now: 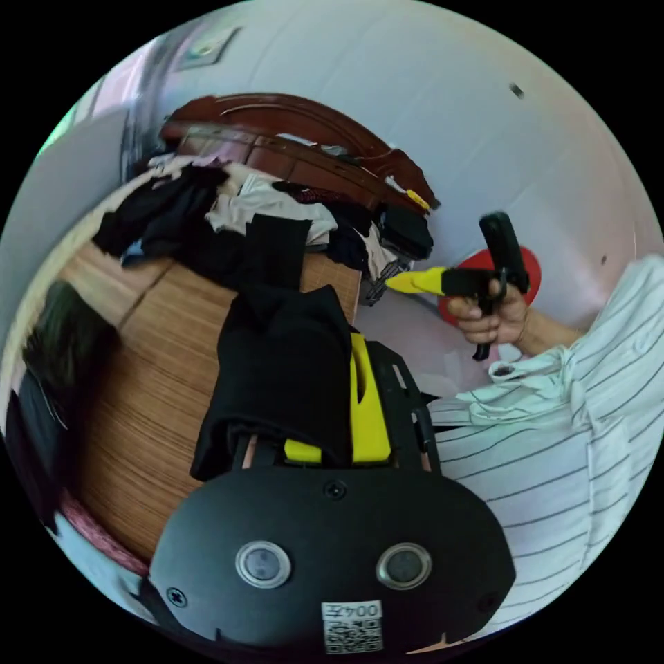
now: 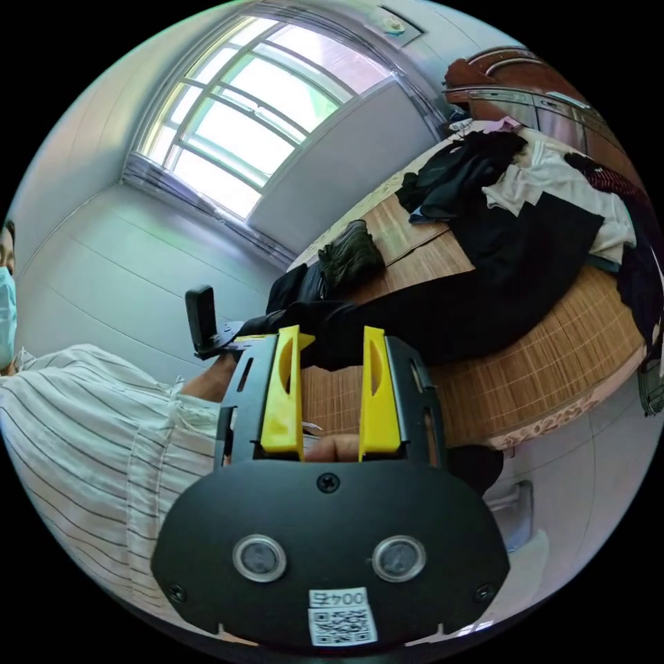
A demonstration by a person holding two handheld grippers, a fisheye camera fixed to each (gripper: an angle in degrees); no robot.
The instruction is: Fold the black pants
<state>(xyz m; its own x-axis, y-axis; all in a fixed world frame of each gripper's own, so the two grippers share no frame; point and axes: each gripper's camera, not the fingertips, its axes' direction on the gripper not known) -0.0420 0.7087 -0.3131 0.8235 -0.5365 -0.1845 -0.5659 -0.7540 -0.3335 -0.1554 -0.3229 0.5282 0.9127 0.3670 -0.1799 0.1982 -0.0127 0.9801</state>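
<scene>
Left tongs [image 1: 325, 387] clench the black pants [image 2: 498, 283] trailing toward the clothes heap [image 1: 277, 200] on the bed [image 2: 553, 373]; right tongs [image 2: 325, 377] gape, released.

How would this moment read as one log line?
left gripper: shut on black pants | right gripper: open, free | pants: partly on bed
</scene>
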